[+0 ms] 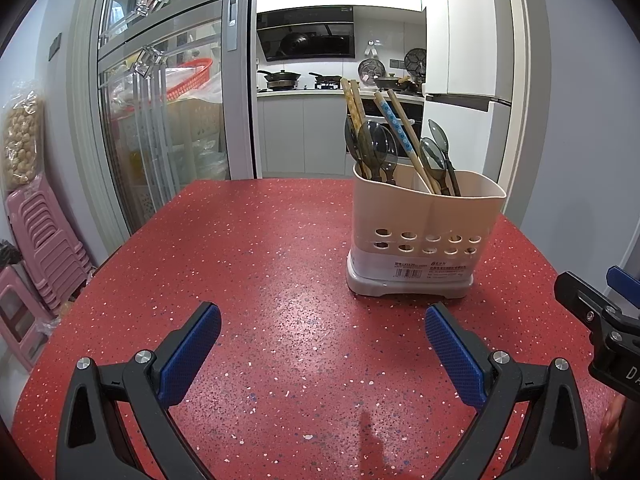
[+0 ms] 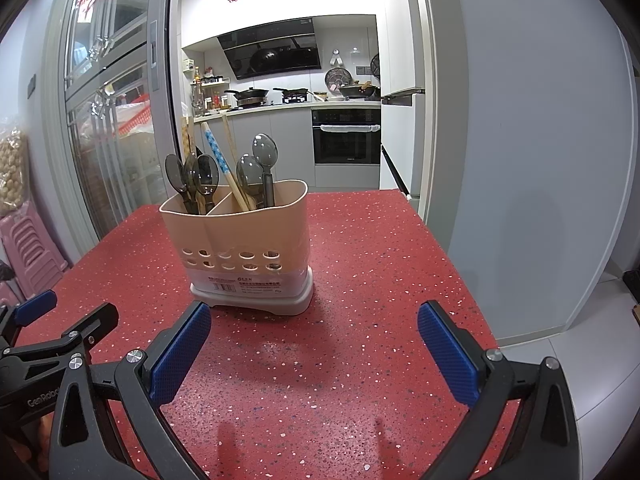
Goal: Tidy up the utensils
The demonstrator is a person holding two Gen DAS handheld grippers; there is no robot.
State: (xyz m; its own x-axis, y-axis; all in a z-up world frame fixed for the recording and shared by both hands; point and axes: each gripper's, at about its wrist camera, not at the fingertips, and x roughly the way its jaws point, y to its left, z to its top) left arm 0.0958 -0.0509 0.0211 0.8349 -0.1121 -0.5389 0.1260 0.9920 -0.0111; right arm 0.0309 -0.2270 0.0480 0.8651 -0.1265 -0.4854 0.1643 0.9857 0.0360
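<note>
Utensils stood gathered in the beige holder [image 1: 426, 232] on the red speckled table [image 1: 248, 264], ahead of your left gripper [image 1: 322, 318] and off to its right. In the left wrist view your left gripper was held low over the table, pointing forward and level, its two blue pads [image 1: 192, 354] spread wide with nothing between them but bare tabletop. Your right gripper [image 2: 314, 316] was posed much the same: low, aimed forward, blue pads [image 2: 180, 354] far apart and empty, with the holder straight ahead and slightly left of its centre line, just beyond the fingertips. Neither gripper touched the holder. The two were side by side; the right one's black body showed at the right edge of the left wrist view, and the left one's at the left edge of the right wrist view.

Inside the holder, dark translucent spoons [image 2: 206, 174] stood bowl-up in the compartment farther to the left of your right gripper, alongside pale chopsticks [image 1: 354, 108]. The other compartment held more spoons [image 2: 265, 150] and a leaning pair of chopsticks with a blue patterned top [image 2: 214, 146].
</note>
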